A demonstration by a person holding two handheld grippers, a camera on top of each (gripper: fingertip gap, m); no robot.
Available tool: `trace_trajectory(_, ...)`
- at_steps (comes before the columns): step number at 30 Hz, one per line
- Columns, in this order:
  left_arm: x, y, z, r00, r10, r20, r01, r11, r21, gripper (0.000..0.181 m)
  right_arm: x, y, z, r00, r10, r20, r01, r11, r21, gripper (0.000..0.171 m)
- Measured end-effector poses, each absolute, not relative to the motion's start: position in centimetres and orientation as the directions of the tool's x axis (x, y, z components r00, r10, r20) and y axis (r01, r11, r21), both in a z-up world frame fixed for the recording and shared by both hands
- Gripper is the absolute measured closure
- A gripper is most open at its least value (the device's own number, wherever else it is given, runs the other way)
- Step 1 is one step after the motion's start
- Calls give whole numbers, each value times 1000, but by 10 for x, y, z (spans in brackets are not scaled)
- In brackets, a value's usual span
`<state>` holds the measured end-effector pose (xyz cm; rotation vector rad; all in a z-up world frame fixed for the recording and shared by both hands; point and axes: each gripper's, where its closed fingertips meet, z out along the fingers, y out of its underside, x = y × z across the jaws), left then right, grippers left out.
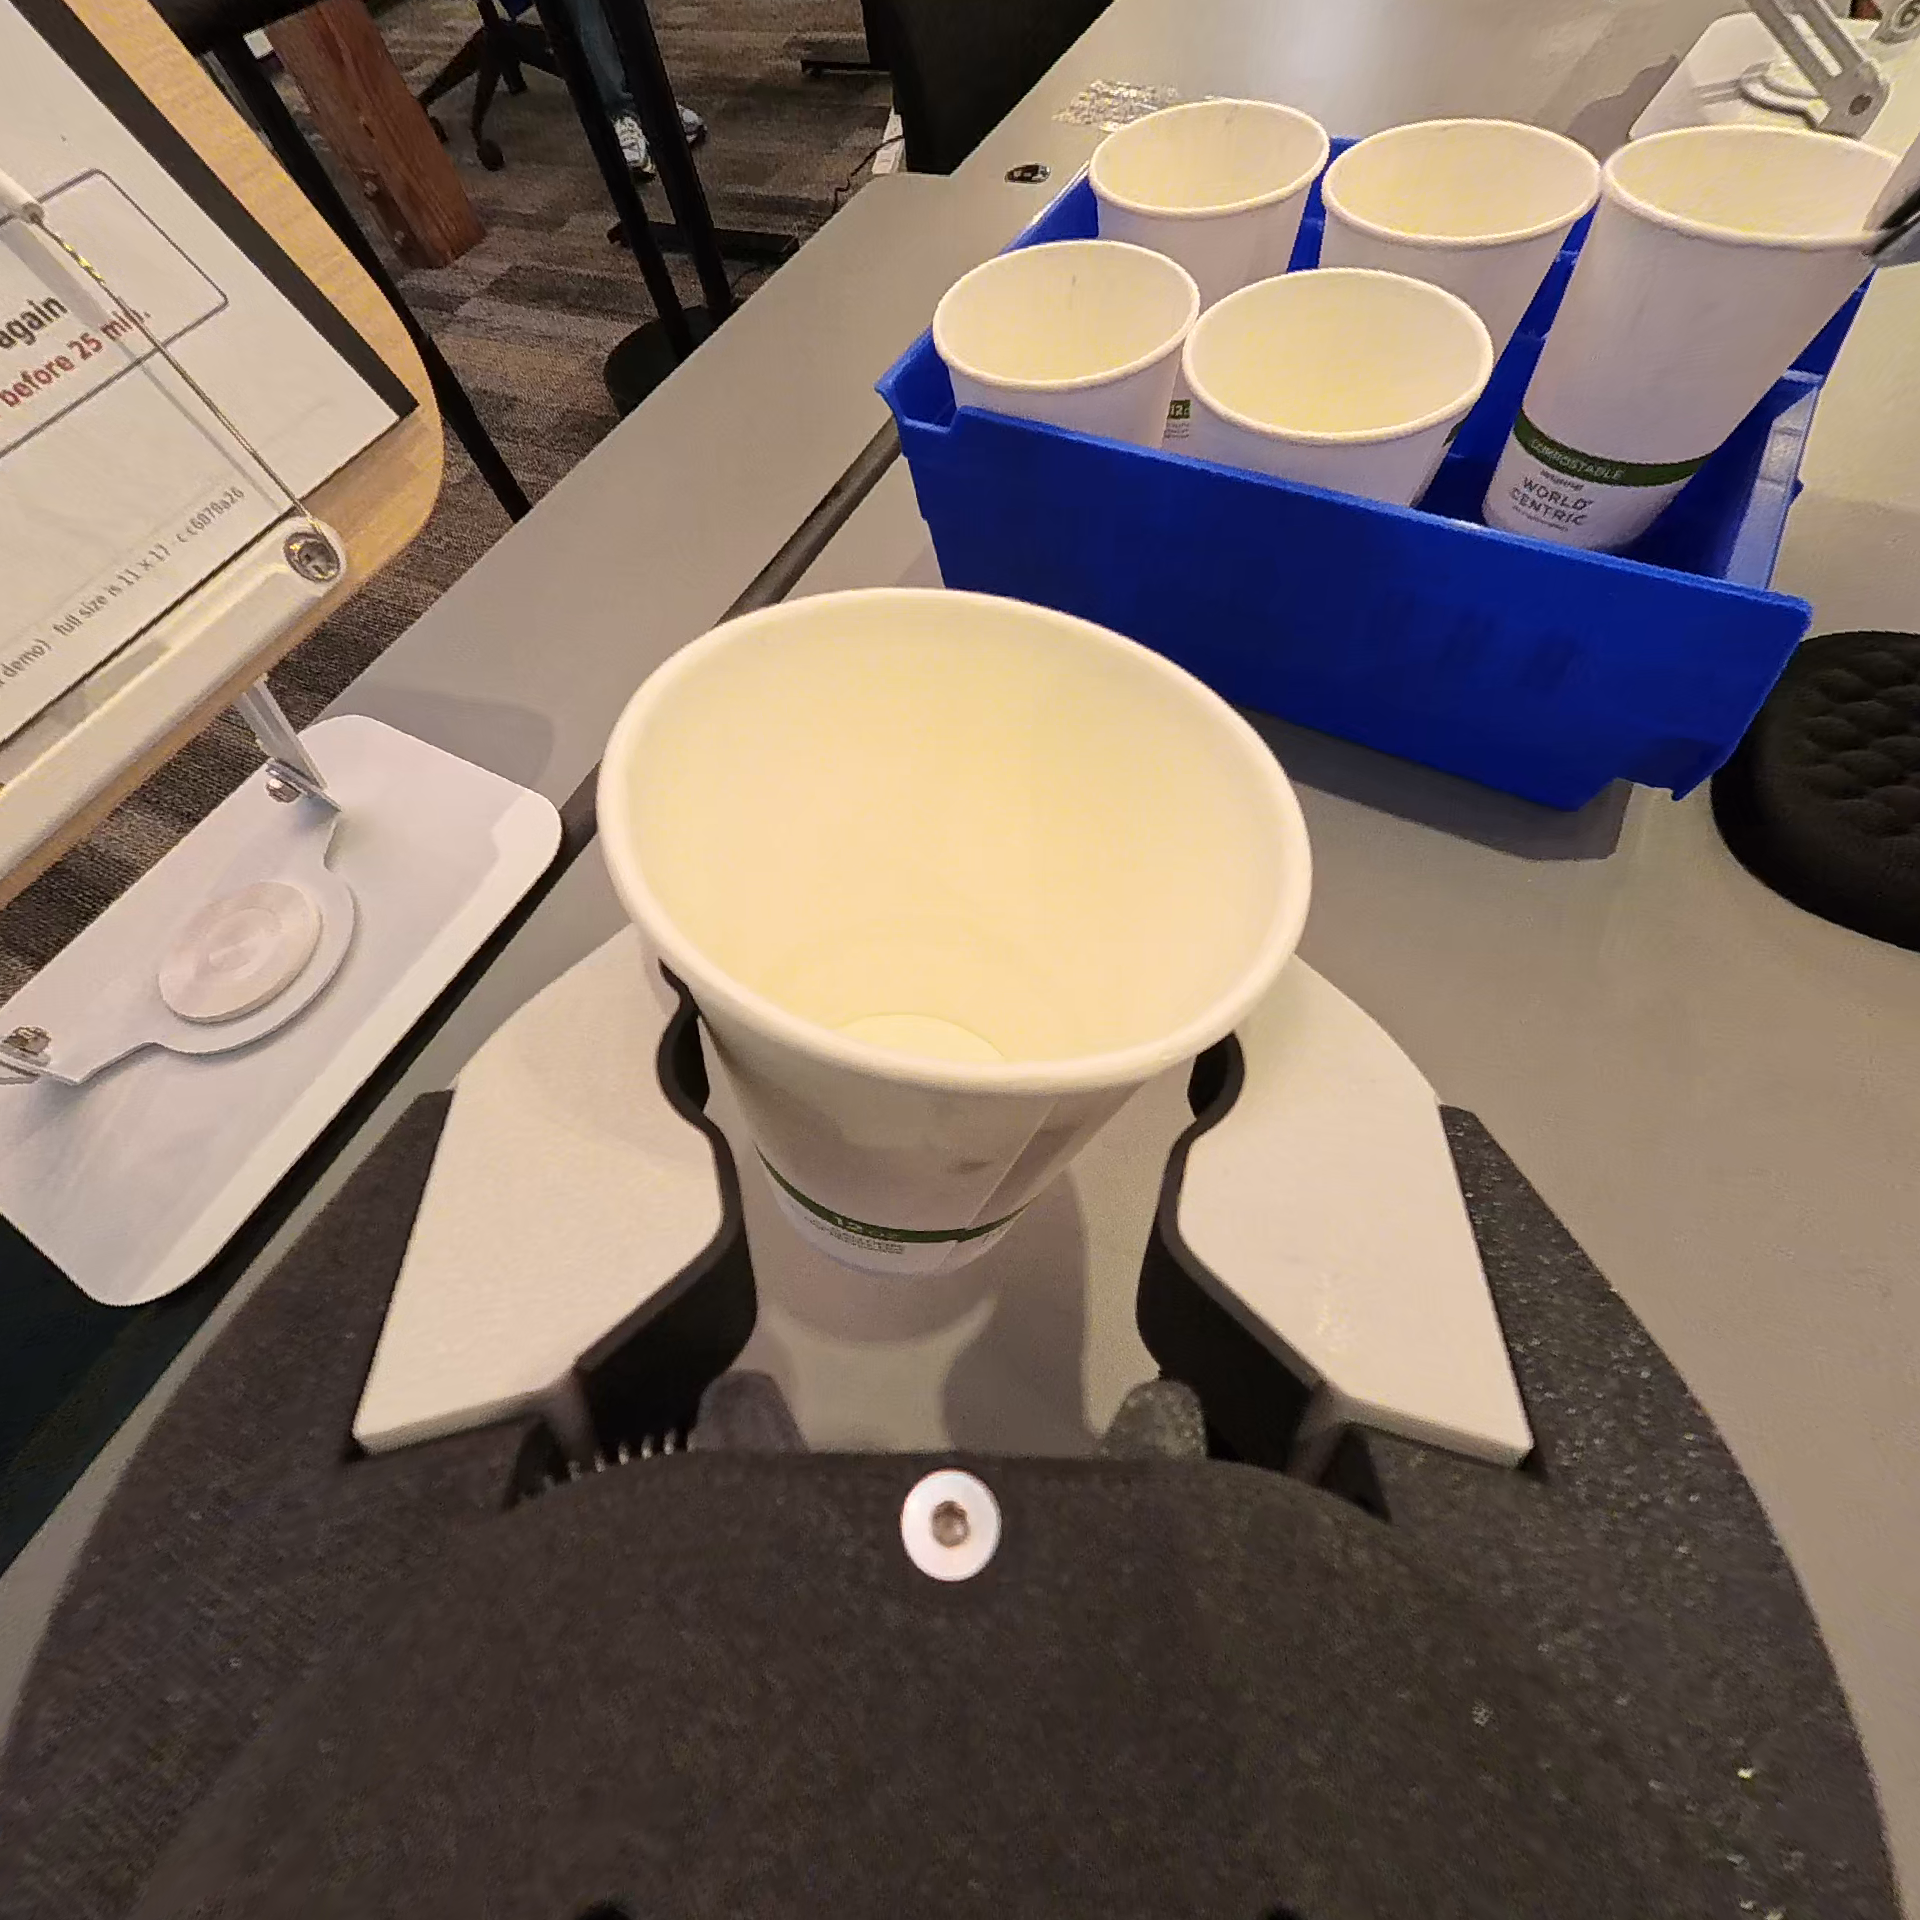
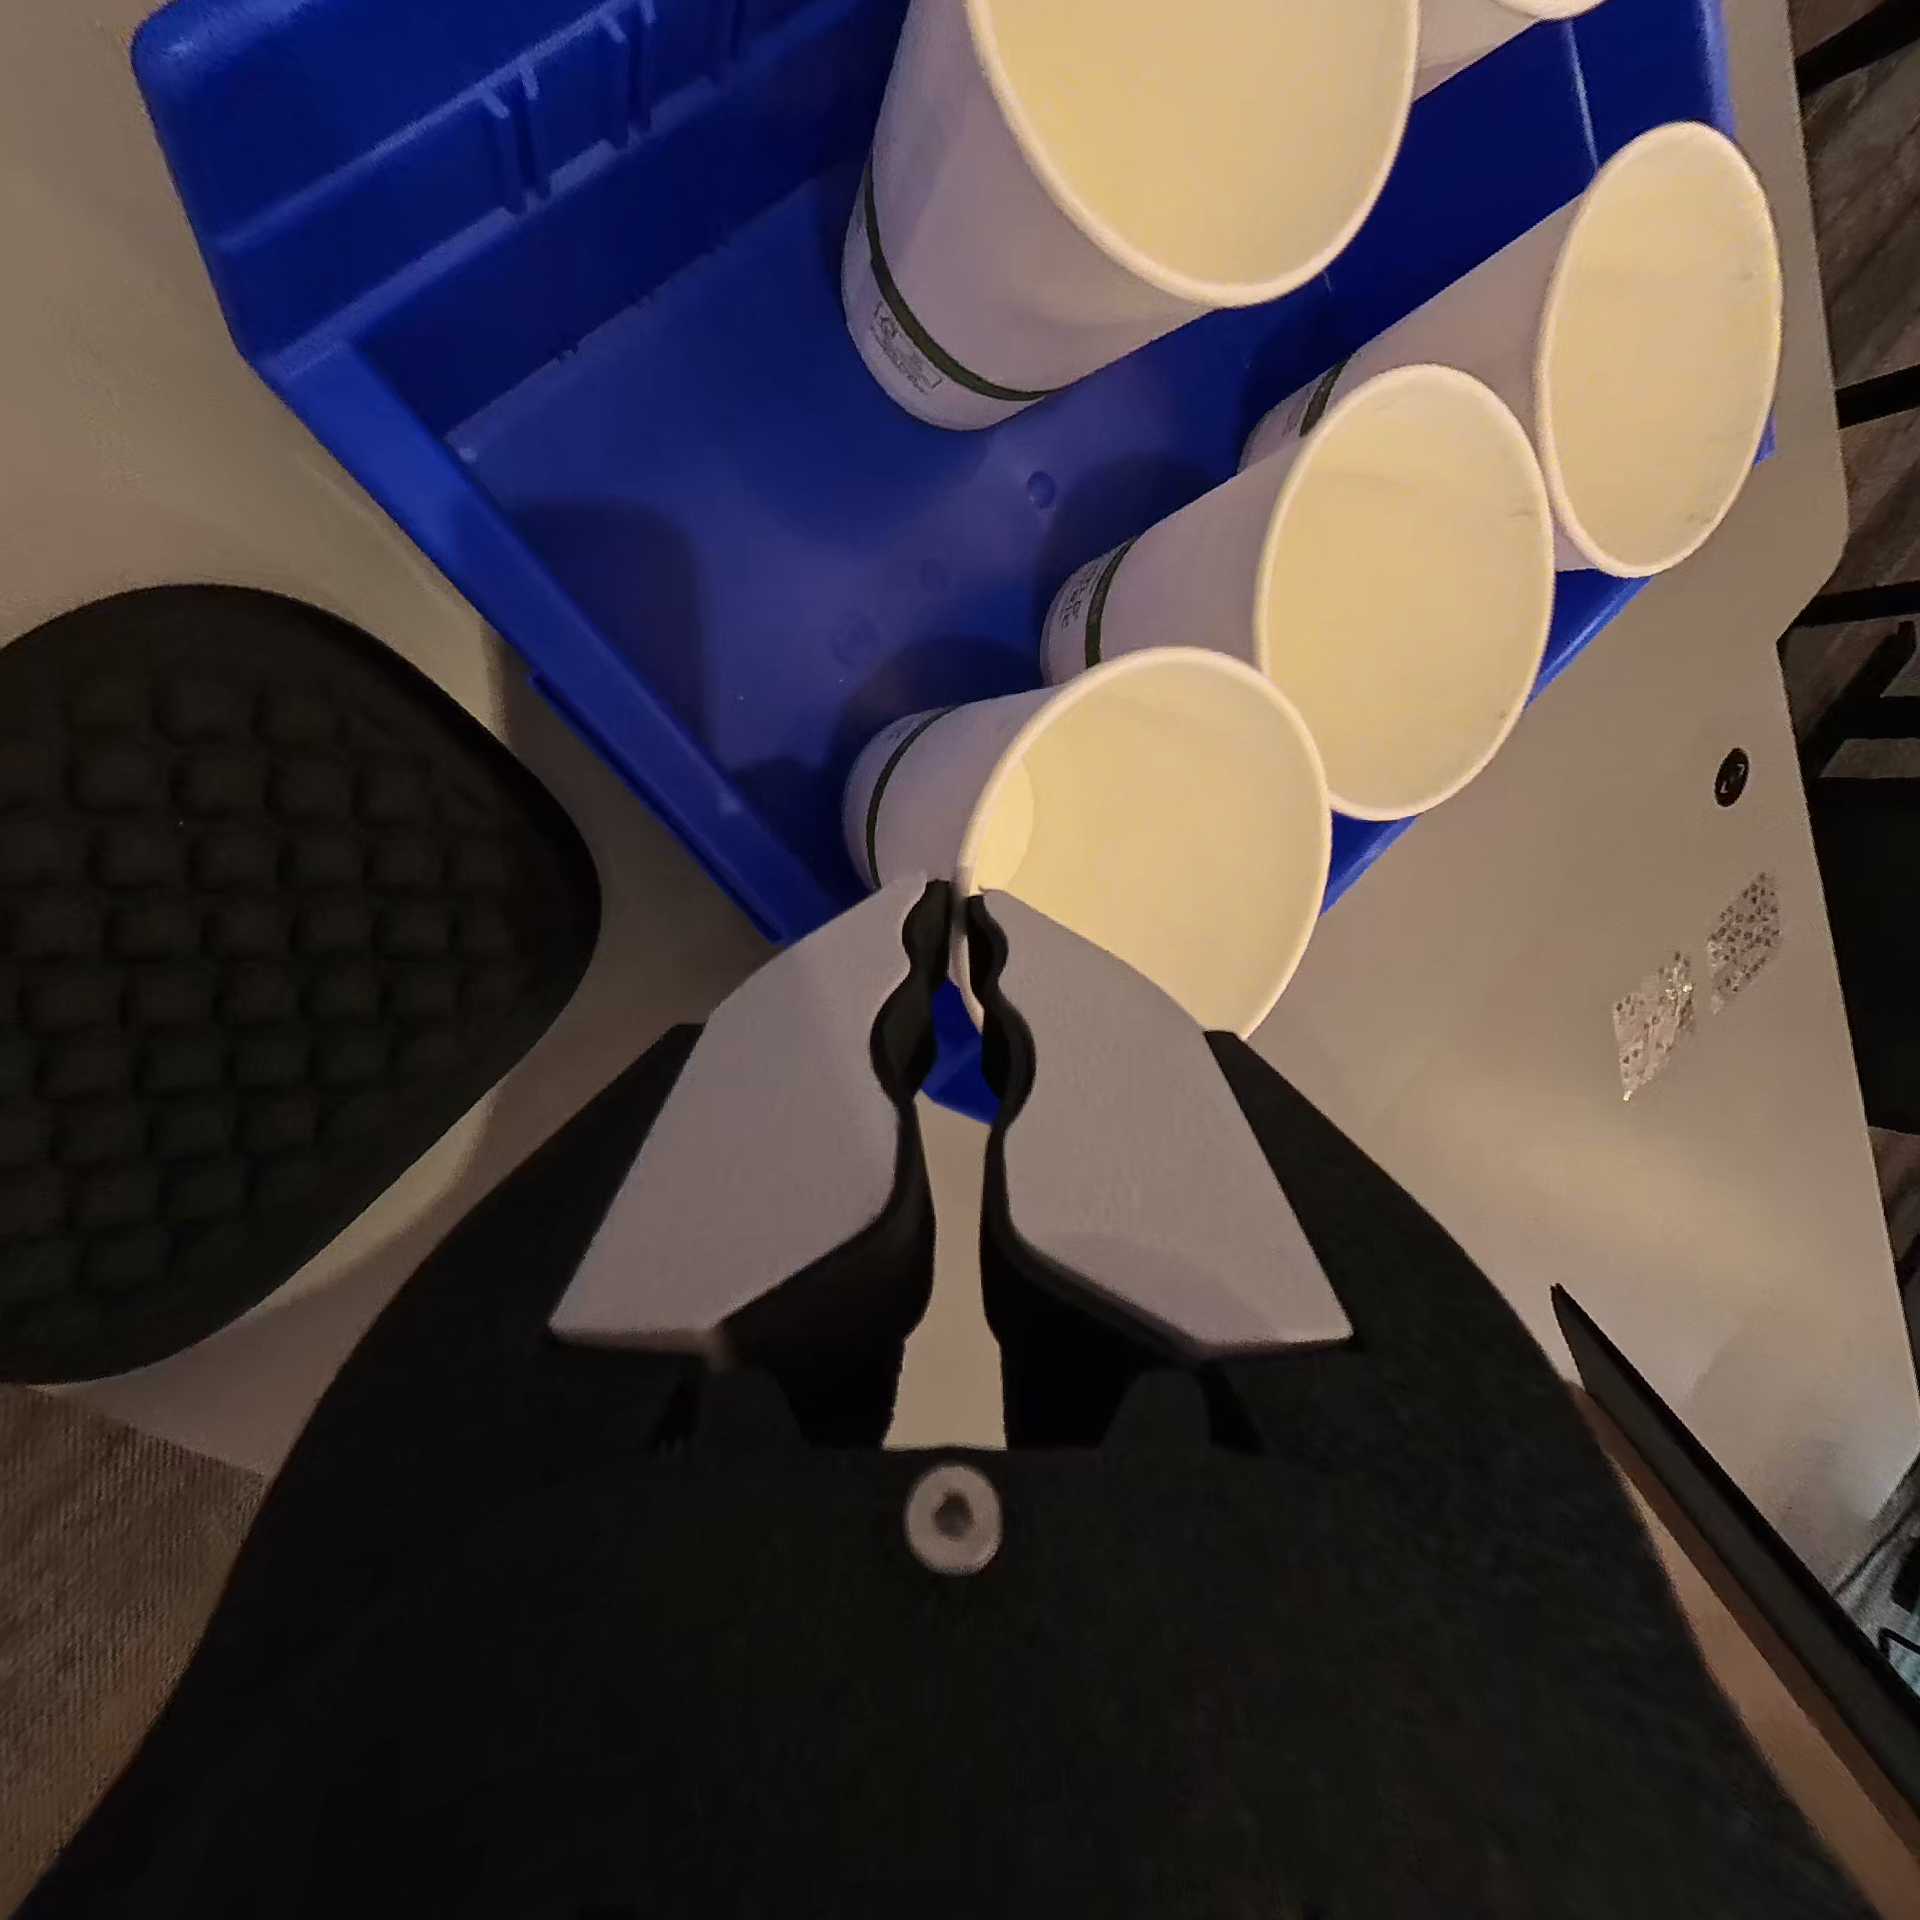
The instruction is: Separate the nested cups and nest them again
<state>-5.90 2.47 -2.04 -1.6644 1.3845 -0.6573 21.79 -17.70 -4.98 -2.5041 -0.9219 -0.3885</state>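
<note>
My left gripper (image 1: 951,1039) is shut on a white paper cup (image 1: 935,831) with a green band. It holds the cup by its lower body, above the grey table (image 1: 1455,1039), with the mouth open toward the camera. A blue bin (image 1: 1299,582) behind it holds several more white cups (image 1: 1340,353). My right gripper (image 2: 958,899) is shut on the rim of one cup (image 2: 1143,831) at the bin's (image 2: 644,520) edge. In the left wrist view this cup (image 1: 1704,312) is at the bin's right end, tilted, with a fingertip at its rim.
A black mesh pad (image 1: 1839,790) lies right of the bin and also shows in the right wrist view (image 2: 229,966). A sign stand with a white base (image 1: 260,987) is at the left table edge. Chairs and carpet lie beyond the table.
</note>
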Motion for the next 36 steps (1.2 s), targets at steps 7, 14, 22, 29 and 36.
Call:
trace_trajectory(7, -59, 23, -19, 244, -962, -126, -514, -18, -858, 89, 215, -182, -50, 727, 559, 399, 675, -689, -265, 168)
trace_trajectory(14, -58, 21, -18, 240, -962, -129, -514, -14, -857, 89, 215, -181, -54, 750, 555, 360, 652, -713, -259, 168)
trace_trajectory(22, -58, 19, -16, 234, -963, -132, -512, -7, -859, 89, 212, -176, -43, 754, 533, 383, 643, -718, -266, 147)
trace_trajectory(29, -49, -1, -14, 163, -982, -92, -504, -3, -864, 89, 89, -133, 33, 593, 657, 466, 793, -375, -480, 153)
trace_trajectory(36, -44, -38, -9, 3, -1000, -11, -496, 8, -868, 89, -29, -102, 34, 261, 796, 546, 911, -15, -413, 154)
